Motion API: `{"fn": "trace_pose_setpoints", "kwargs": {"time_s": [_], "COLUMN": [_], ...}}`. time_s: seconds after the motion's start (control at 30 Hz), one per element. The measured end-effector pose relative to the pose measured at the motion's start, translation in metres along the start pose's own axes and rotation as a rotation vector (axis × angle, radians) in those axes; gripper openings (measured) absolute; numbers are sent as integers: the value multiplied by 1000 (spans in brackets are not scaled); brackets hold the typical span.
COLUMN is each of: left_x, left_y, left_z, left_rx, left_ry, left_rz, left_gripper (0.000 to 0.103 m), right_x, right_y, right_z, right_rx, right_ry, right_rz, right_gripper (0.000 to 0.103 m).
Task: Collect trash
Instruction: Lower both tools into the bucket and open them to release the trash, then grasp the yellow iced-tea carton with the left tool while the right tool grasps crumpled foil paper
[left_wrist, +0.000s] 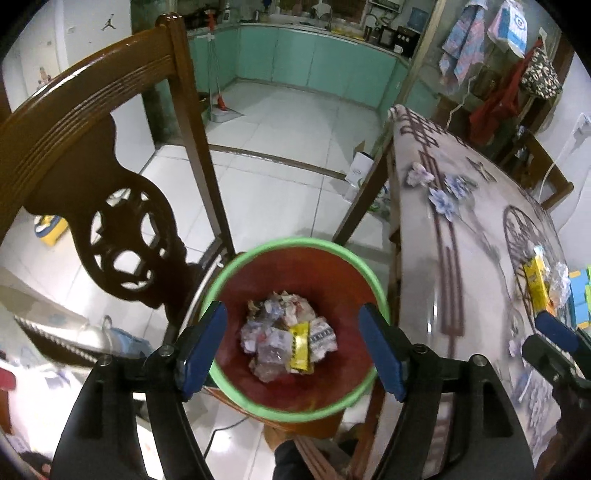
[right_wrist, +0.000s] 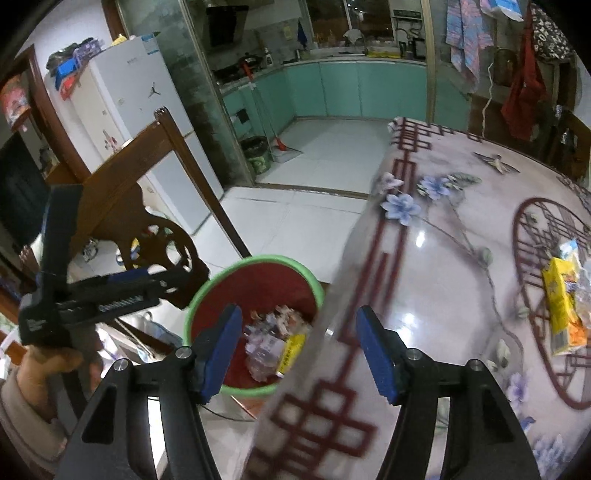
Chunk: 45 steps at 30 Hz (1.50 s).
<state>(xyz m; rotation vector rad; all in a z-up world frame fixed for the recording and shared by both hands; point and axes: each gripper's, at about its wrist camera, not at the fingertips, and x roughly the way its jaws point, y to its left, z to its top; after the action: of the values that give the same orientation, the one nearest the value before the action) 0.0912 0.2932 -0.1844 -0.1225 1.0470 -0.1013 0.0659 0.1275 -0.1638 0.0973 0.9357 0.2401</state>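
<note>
Bin (left_wrist: 295, 328): round, red inside, green rim; stands on the floor between the chair (left_wrist: 92, 177) and the table (left_wrist: 461, 229).
Trash in bin (left_wrist: 286, 341): heap of crumpled paper and clear plastic wrap at the bottom, a yellow wrapper (left_wrist: 301, 345) on its right side.
Trash on table: yellow carton (right_wrist: 561, 299) lying flat near the far right edge, crumpled clear wrap (right_wrist: 585, 291) touching it.
Left gripper (left_wrist: 295, 347): over the bin, blue pads wide apart, nothing between them.
Right gripper (right_wrist: 297, 349): over the table's edge beside the bin, pads spread, nothing held.
Writing: print on the yellow wrapper and carton too blurred to read; white lettering on the left gripper's body unreadable; a jumping-figure sticker (right_wrist: 155, 90) on the fridge (right_wrist: 129, 110).
</note>
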Motion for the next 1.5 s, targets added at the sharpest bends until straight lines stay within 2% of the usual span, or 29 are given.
{"fn": "trace_pose_setpoints", "kwargs": {"time_s": [0.27,0.5,0.6,0.63,0.8,0.9,0.93,1.0,1.13,1.27,1.37,1.5], "left_x": [-11,-26,-27,-26,-32,-28,-29,-33,-26,-11,8,37], "left_y": [-63,-140,-173,-181,-227,-248,-254,-266,-287,-332,-369,-410], "left_z": [-23,-43,-55,-57,-76,-82,-83,-84,-80,-73,-62,-52], "left_rx": [57,75,61,60,70,89,101,106,83,207,269,272], "left_ry": [1,-17,-2,7,8,44,39,6,19,26,52,89], "left_rz": [-10,-13,-34,-30,-8,-10,-2,3,-23,-23,-77,-147], "left_gripper": [73,73,73,73,73,73,73,74,74,74,74,74], "right_x": [-46,-100,-91,-84,-43,-24,-26,-37,-73,-107,-130,-151], "right_y": [-88,-219,-266,-278,-321,-338,-341,-343,-344,-360,-374,-398], "right_z": [-24,-19,-11,-9,1,-2,-2,-1,-8,-19,-30,-53], "right_rx": [64,100,63,47,7,51,59,64,58,104,145,247], "right_ry": [-34,-121,-85,-71,41,80,74,58,-9,-76,-127,-132], "right_rz": [-116,-307,-421,-432,-362,-260,-243,-197,-195,-215,-247,-272], "right_gripper": [63,63,67,67,67,44,41,38,38,38,38,38]}}
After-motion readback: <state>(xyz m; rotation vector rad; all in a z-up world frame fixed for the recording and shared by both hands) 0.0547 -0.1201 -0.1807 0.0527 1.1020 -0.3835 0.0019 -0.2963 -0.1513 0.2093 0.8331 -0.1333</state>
